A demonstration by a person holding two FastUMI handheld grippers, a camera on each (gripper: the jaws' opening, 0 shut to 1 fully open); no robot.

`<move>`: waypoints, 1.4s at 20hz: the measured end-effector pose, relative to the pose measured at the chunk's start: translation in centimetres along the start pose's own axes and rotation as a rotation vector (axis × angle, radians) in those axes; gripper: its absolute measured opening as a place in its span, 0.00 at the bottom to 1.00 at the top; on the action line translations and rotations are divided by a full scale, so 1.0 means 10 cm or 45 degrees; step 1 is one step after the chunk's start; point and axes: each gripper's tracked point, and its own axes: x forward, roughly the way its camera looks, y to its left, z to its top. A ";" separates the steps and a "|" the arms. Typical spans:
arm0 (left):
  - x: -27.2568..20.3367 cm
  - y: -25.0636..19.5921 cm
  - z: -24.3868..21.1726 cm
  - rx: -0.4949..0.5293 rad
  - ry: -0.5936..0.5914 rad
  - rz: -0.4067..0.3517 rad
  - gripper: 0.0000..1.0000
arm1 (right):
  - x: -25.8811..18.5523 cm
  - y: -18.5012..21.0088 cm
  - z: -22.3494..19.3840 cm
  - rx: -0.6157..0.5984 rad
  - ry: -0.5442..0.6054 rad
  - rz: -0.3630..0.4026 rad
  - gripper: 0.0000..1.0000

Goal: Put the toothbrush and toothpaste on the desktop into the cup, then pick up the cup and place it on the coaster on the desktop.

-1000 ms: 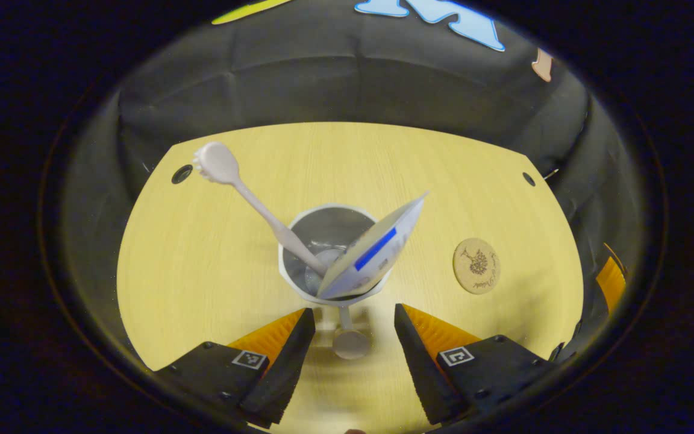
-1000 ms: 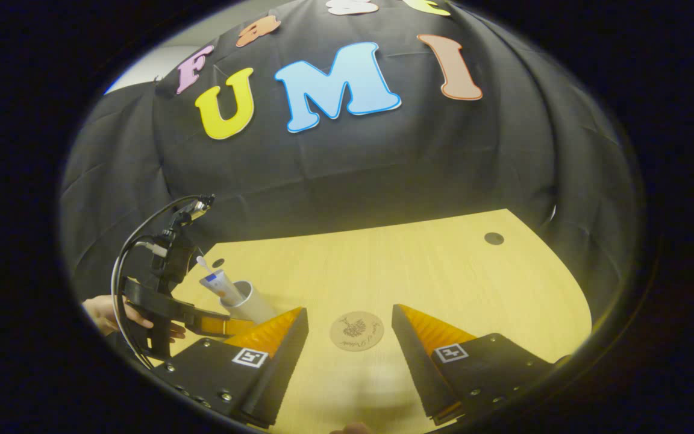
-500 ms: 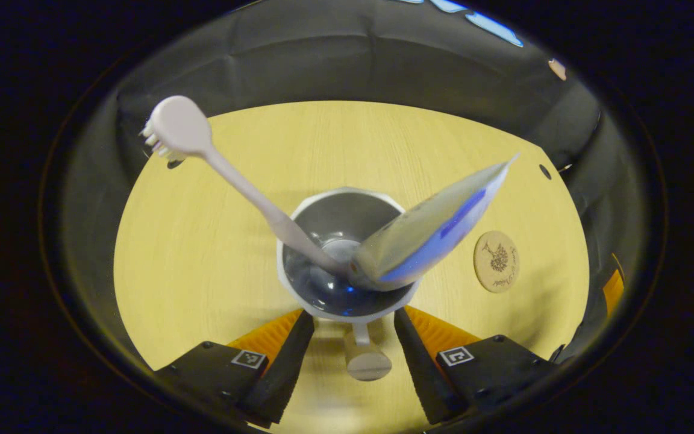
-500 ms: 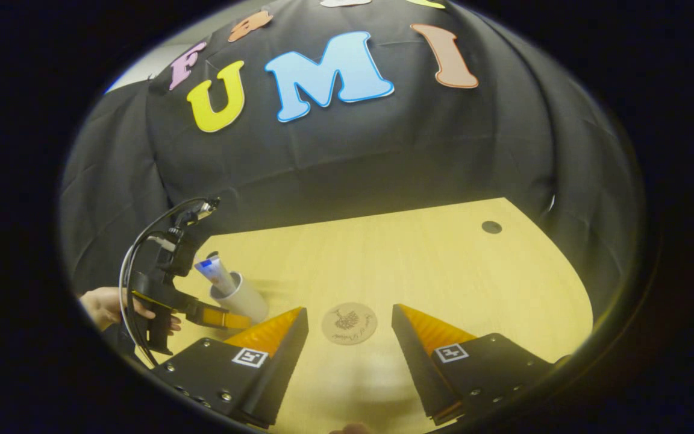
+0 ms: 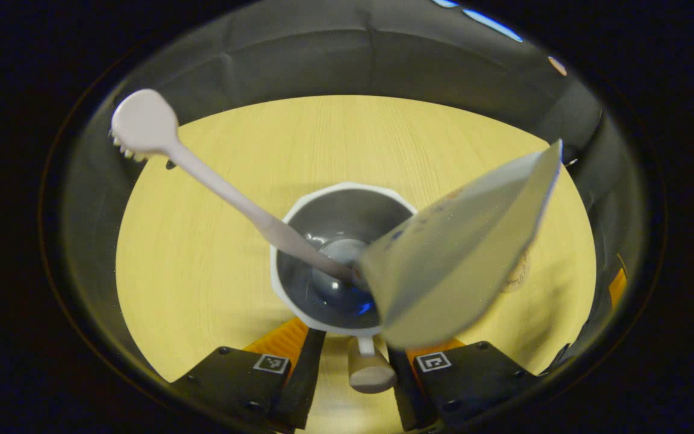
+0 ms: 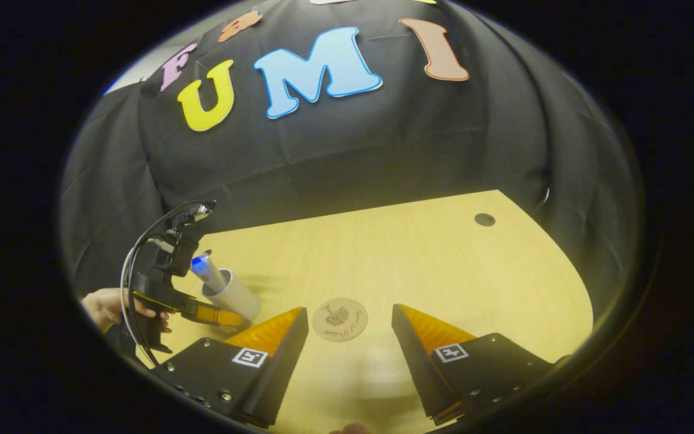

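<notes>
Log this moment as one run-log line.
stage: gripping cup | left gripper: closed on cup handle | toothbrush, toothpaste: in cup | right gripper: open, near coaster

No wording can be read. The coaster (image 6: 340, 320) carries a dark printed emblem with script too small to make out. The toothpaste tube (image 5: 461, 253) shows blurred print, and each finger block bears a square coded marker (image 6: 250, 357).
</notes>
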 end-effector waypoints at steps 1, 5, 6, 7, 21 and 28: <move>0.01 -0.02 0.00 -0.010 -0.005 -0.010 0.53 | -0.01 -0.01 -0.01 0.003 0.003 -0.001 0.84; 0.01 0.00 0.00 0.013 0.002 0.006 0.38 | 0.00 -0.02 -0.04 0.016 0.011 -0.002 0.85; 0.01 0.00 0.01 0.016 -0.001 0.003 0.37 | 0.00 -0.02 -0.03 0.015 0.012 -0.003 0.85; 0.01 0.01 0.02 0.013 -0.007 0.005 0.37 | 0.00 -0.01 -0.04 0.014 0.012 -0.002 0.84; -0.06 -0.15 0.06 -0.017 -0.048 -0.027 0.37 | -0.02 -0.05 -0.04 0.019 0.014 -0.012 0.85; -0.13 -0.58 0.14 0.063 -0.063 -0.058 0.37 | -0.10 -0.10 0.03 0.029 -0.017 -0.019 0.84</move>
